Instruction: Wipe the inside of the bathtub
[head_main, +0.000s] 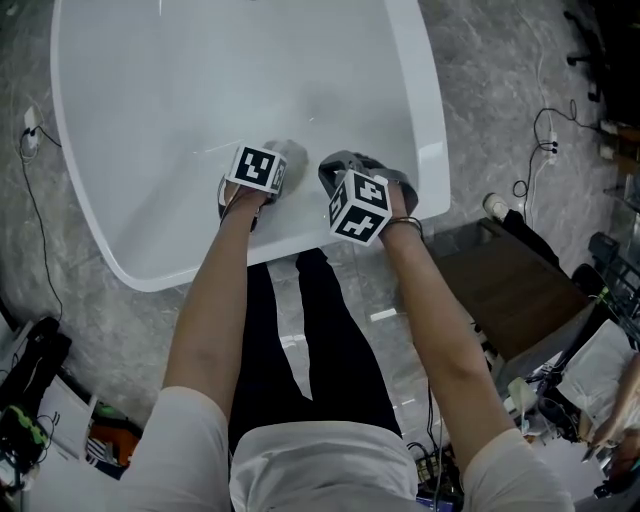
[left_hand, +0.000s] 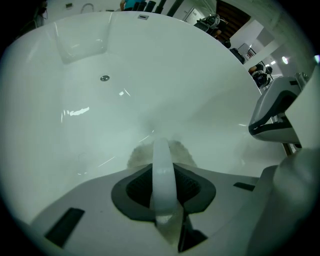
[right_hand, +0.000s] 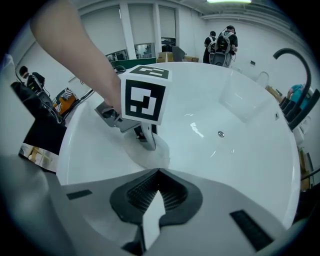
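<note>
While the left gripper (left_hand: 161, 145) clamps a pale fluffy cloth (left_hand: 184, 152) against the near inner wall of the white bathtub (head_main: 200, 80), presumably so the pad can drag along the curve, the right gripper (right_hand: 157, 172) hangs just beside it above the rim, jaws together on nothing (likely parked out of the stroke's way). The drain (left_hand: 104, 78) lies well beyond, toward the far end.
</note>
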